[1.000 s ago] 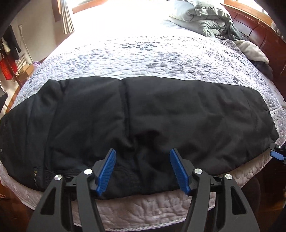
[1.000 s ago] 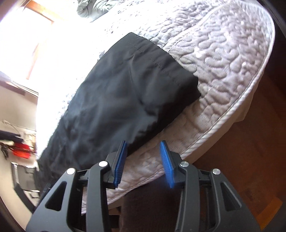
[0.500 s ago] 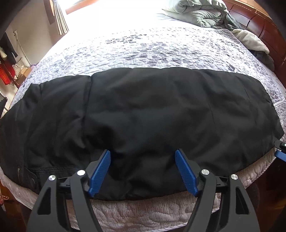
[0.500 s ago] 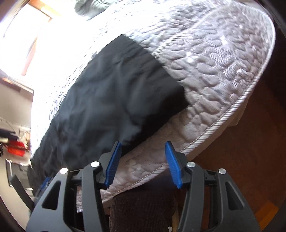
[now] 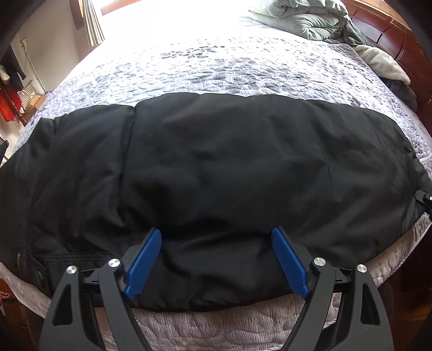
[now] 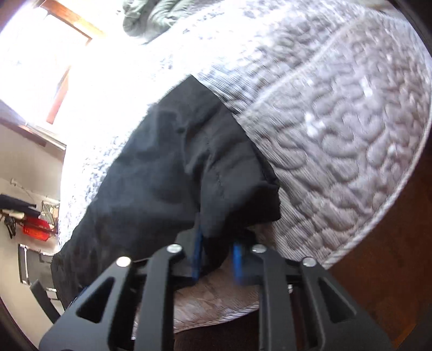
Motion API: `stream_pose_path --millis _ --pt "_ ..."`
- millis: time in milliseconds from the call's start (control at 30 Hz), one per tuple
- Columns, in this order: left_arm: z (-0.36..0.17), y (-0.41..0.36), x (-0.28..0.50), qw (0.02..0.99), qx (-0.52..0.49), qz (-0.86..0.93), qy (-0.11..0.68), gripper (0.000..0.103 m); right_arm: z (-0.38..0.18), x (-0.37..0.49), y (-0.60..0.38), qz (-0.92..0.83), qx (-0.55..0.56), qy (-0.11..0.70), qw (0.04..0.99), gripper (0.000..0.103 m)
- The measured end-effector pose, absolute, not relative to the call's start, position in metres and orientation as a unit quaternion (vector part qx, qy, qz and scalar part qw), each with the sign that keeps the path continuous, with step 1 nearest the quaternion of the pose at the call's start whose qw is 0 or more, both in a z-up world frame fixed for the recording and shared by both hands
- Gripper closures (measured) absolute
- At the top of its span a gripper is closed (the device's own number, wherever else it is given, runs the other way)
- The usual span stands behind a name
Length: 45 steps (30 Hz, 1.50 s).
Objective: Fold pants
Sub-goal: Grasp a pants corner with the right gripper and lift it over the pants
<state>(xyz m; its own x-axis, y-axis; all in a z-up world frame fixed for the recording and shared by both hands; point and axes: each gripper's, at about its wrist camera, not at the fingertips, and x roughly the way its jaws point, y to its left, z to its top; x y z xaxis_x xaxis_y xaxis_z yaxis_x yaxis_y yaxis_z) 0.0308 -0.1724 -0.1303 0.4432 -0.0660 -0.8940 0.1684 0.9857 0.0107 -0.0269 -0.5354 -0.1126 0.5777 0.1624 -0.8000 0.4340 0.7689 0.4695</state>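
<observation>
This is a bedroom in a home, because there is a big bed with a bumpy grey cover, a puffy green blanket bunched up by the dark wood headboard, a sunny window with a striped curtain, and a wood floor.

Black pants, matte fabric, laid flat lengthwise along the near edge of a quilted bed, waistband and zipper at left, hem corner bunched and lifted
</observation>
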Motion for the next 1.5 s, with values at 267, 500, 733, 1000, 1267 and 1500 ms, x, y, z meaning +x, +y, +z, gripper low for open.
stream_pose_path --millis 267,500,733,1000,1267,1500 --pt "-0.133 -0.176 0.034 0.847 0.026 -0.07 0.526 0.019 -0.073 -0.016 -0.515 -0.101 0.243 0.44 0.859 0.093" --pt "-0.133 -0.175 0.034 0.841 0.041 -0.087 0.532 0.017 -0.138 -0.042 -0.535 -0.131 0.304 0.48 0.813 0.092" --pt "-0.102 -0.117 0.027 0.859 0.029 -0.05 0.509 0.017 -0.088 -0.036 -0.506 -0.136 0.24 0.44 0.855 0.092" --pt "-0.132 -0.073 0.036 0.849 0.028 -0.032 0.527 0.015 -0.024 -0.016 -0.42 -0.068 0.126 0.401 0.905 0.091" --pt "-0.112 -0.048 0.031 0.849 -0.031 -0.049 0.525 0.016 -0.013 -0.011 -0.325 0.03 0.024 0.392 0.919 0.089" --pt "-0.09 0.011 0.019 0.865 -0.056 0.003 0.499 0.016 -0.011 -0.001 -0.263 0.12 0.029 0.394 0.911 0.089"
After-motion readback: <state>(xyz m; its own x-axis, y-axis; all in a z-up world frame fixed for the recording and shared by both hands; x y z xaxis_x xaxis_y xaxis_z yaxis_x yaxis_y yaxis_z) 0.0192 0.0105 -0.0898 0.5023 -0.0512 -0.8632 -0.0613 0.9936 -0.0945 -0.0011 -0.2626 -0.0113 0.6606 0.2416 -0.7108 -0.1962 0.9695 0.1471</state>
